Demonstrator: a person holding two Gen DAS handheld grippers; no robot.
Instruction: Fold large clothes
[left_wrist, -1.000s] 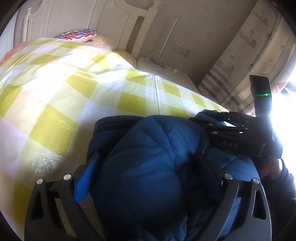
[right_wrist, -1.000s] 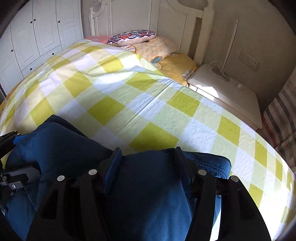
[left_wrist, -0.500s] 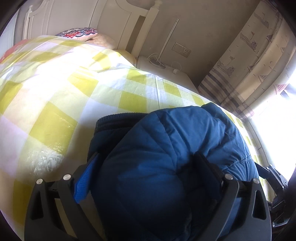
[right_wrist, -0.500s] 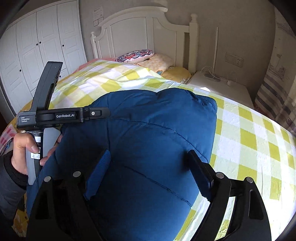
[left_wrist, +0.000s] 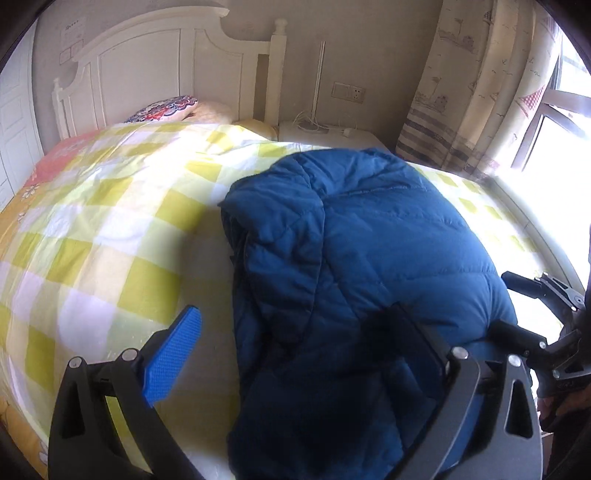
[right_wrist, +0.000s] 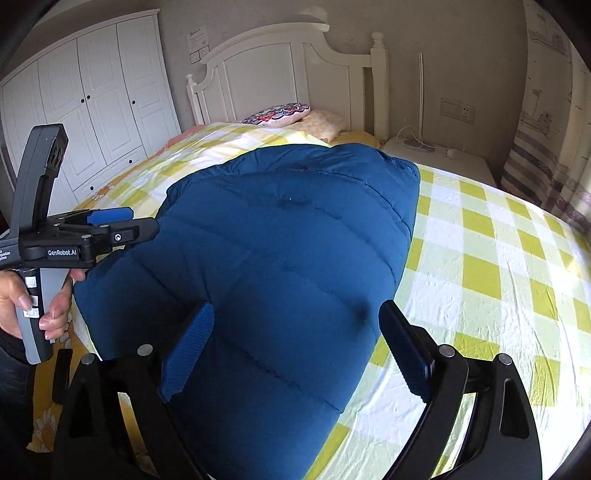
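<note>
A dark blue quilted puffer jacket (left_wrist: 354, 258) lies folded in a thick bundle on the yellow-and-white checked bed (left_wrist: 92, 240). It also shows in the right wrist view (right_wrist: 288, 266). My left gripper (left_wrist: 295, 350) is open above the jacket's near left edge, holding nothing. In the right wrist view the left gripper (right_wrist: 122, 225) hovers at the jacket's left side. My right gripper (right_wrist: 295, 350) is open above the jacket's near end, empty. In the left wrist view the right gripper (left_wrist: 532, 317) is at the far right edge.
A white headboard (right_wrist: 295, 74) and pillows (right_wrist: 277, 112) are at the bed's far end. White wardrobes (right_wrist: 92, 103) stand to the left. A white nightstand (right_wrist: 439, 158) with a cable, a curtain (left_wrist: 480, 92) and a bright window (left_wrist: 554, 122) are to the right.
Both grippers let go of the jacket and pulled back and up. The jacket now lies folded on the bed, and the left gripper's jaws stand open clear of the fabric.
</note>
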